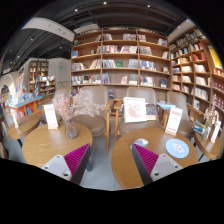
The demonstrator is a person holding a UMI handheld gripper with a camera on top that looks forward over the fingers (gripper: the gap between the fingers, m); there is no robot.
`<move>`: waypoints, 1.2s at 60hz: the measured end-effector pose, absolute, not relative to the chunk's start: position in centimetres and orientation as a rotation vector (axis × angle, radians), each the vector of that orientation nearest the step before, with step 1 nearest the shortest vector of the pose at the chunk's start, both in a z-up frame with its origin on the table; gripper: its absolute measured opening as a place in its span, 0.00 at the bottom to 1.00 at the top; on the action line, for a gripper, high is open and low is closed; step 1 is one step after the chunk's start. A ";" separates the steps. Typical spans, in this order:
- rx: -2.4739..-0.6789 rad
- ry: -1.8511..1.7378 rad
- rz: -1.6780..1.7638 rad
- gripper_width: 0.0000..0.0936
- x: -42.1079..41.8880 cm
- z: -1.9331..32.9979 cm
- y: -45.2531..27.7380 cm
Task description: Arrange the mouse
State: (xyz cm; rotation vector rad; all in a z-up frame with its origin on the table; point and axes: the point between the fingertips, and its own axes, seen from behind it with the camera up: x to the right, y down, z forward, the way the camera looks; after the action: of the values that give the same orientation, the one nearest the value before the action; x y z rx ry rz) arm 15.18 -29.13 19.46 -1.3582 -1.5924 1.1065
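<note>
1. The hand-held gripper point(110, 160) was raised and aimed level across a bookshop-like room. Its two fingers with magenta pads point(76, 157) stood spread at the bottom centre of the frame, with bare floor showing in the wide gap between them. They pinched nothing.

2. No mouse could be made out anywhere. If one was there, it was either below the fingers or too small to tell among the things on the tables.

3. At the lower right of the frame stood a round wooden table point(152, 165) carrying a round blue-and-white disc point(177, 148), which could have been a mouse mat, though I could not say for certain. It lay ahead and to the right of the right finger, near but apart from it.

4. At the lower left stood another round wooden table point(45, 143) bearing a vase of pale pink dried flowers point(72, 108) and a white upright sign card point(51, 115).

5. Tall wooden bookshelves point(120, 60) filled the upper centre and right of the frame, well beyond everything else.

6. In my judgement, the coming move turned on the right-hand table: the gripper would need to tip downward and swing right to find the mouse and read its long axis, which could not be judged from here.
</note>
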 end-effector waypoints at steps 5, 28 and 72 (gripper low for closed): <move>-1.367 -1.586 1.092 0.91 15.2 19.3 -28.5; -1.430 -1.571 0.967 0.91 13.5 15.1 -23.1; -1.555 -1.565 0.837 0.91 3.6 5.1 -16.4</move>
State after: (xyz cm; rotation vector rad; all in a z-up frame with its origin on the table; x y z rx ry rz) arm 3.64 -16.38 5.08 -1.5553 -1.5654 0.8366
